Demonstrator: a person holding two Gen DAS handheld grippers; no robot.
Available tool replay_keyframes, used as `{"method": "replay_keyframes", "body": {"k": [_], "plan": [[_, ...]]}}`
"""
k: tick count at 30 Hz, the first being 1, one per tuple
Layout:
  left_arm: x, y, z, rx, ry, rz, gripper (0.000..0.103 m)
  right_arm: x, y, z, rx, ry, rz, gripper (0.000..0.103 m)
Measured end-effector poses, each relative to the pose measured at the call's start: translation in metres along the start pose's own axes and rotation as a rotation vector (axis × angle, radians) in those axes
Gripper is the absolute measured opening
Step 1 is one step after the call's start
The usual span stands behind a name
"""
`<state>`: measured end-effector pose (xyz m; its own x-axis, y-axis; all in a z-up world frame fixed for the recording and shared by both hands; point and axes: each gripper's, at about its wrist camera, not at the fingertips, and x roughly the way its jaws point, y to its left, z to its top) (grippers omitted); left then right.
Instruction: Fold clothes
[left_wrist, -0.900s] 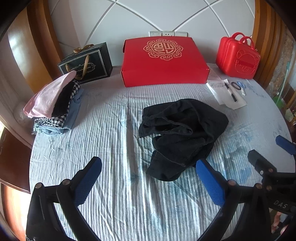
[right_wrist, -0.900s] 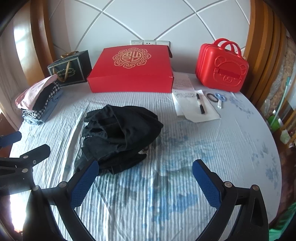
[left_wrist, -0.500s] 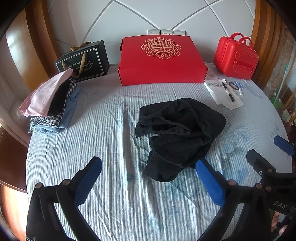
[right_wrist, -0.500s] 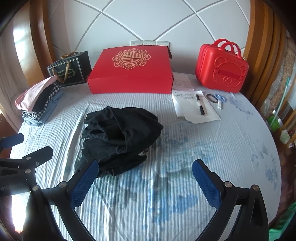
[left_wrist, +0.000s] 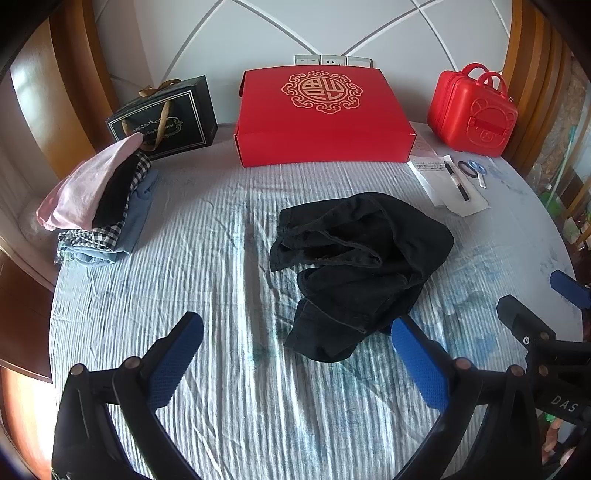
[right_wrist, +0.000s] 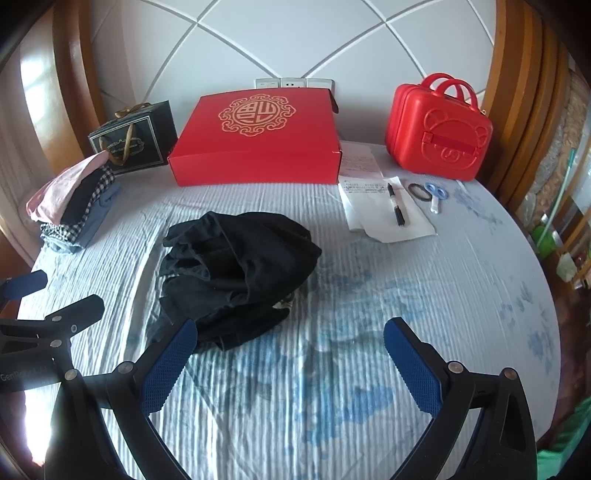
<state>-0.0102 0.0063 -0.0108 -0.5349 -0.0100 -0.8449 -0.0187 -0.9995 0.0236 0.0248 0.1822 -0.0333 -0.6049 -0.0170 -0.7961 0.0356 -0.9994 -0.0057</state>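
Note:
A crumpled black garment (left_wrist: 358, 266) lies in a heap near the middle of the round table covered by a pale blue ribbed cloth (left_wrist: 207, 280). My left gripper (left_wrist: 295, 325) hovers open at the heap's near edge, with its right finger beside the lowest fold and nothing gripped. In the right wrist view the same garment (right_wrist: 240, 266) sits ahead and to the left. My right gripper (right_wrist: 291, 328) is open over bare cloth, and its left finger sits close to the garment's near corner. Each gripper shows at the edge of the other's view: the right gripper (left_wrist: 535, 293) and the left gripper (right_wrist: 61, 293).
A stack of folded clothes (left_wrist: 99, 199) sits at the far left. Along the back wall stand a dark gift bag (left_wrist: 166, 118), a large red box (left_wrist: 321, 114) and a red case (left_wrist: 472, 110). Papers with a pen (left_wrist: 450, 181) and scissors (left_wrist: 478, 171) lie at the far right.
Both views have shifted only slightly. The black garment lies as before and both grippers stay wide open.

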Motion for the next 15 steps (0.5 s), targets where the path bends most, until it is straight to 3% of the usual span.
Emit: {"method": "replay_keyframes", "body": {"k": [15], "plan": [[0.0044, 0.0025, 0.0038, 0.003, 0.002, -0.024, 0.103, 0.0059, 0.0009, 0.0017, 0.009, 0.016, -0.003, 0.103]]}}
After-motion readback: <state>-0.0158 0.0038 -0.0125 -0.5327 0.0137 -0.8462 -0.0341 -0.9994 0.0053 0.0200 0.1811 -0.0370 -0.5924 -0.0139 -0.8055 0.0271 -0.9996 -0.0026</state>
